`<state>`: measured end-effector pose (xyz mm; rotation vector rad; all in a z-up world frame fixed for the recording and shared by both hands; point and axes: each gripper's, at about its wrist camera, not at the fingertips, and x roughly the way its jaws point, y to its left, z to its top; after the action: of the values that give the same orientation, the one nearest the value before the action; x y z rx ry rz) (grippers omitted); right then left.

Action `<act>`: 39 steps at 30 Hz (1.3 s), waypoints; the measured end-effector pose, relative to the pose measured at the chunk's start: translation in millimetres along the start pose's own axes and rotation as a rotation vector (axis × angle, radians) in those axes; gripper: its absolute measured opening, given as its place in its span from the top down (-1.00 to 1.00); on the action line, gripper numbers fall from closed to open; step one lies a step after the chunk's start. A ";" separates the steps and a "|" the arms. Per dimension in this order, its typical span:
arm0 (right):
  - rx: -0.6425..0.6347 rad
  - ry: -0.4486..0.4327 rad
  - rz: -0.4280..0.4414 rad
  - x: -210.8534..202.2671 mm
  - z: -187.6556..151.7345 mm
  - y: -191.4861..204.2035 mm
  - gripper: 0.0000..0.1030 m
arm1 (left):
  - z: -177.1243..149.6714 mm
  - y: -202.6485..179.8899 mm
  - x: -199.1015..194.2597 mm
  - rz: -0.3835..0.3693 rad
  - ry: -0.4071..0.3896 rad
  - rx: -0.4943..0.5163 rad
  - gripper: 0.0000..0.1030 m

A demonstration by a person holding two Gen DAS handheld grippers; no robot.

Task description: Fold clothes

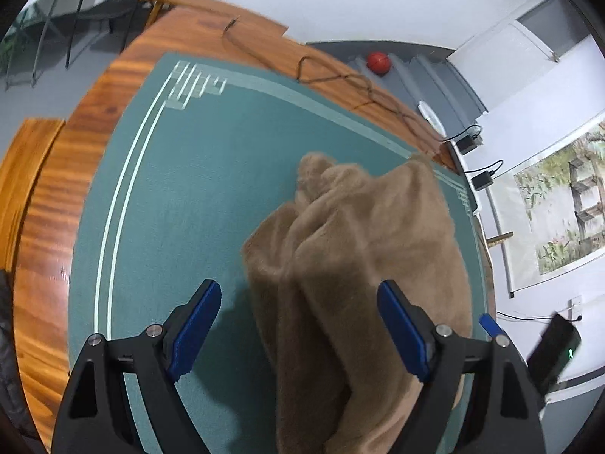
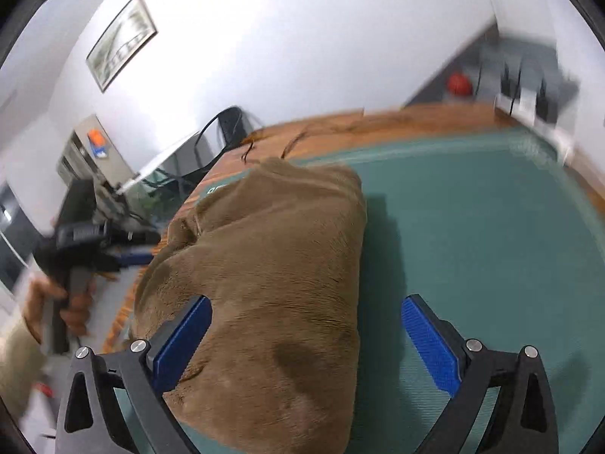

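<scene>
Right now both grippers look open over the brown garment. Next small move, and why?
Probably bring the right gripper down to pinch the near edge of the brown garment. It lies bunched and creased on the green mat, not flat, and neither the right nor the left gripper holds it; both stand open. It likely needs spreading before any fold.

Right wrist view: right gripper point(image 2: 306, 335) open over folded brown garment point(image 2: 264, 265).
Garment lies bunched on green mat point(image 2: 472, 227) atop wooden table point(image 2: 378, 128). Blue pads apart, gripping nothing. Left gripper point(image 2: 130, 255), hand-held, sits far left, blurred.
</scene>
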<state>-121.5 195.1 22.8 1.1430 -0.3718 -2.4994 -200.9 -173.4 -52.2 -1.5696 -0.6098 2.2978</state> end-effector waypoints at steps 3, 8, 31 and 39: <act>0.070 0.069 0.079 17.4 5.8 -19.6 -0.98 | -5.1 10.8 8.4 -0.032 0.034 -0.038 -0.70; 0.136 0.153 0.169 53.2 11.4 -34.8 -0.98 | -6.8 17.2 21.1 -0.140 0.064 -0.089 -0.70; 0.251 0.243 0.351 119.1 20.6 -41.9 -0.98 | -5.9 32.8 59.3 -0.327 0.140 -0.141 -0.71; 0.214 0.296 0.414 132.5 23.6 -31.1 -0.98 | -5.4 35.6 65.6 -0.429 0.176 -0.153 -0.70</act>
<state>-226.5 168.0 -62.8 1.3361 -0.7222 -1.9368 -219.7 -173.0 -124.6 -1.5071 -0.9850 1.8154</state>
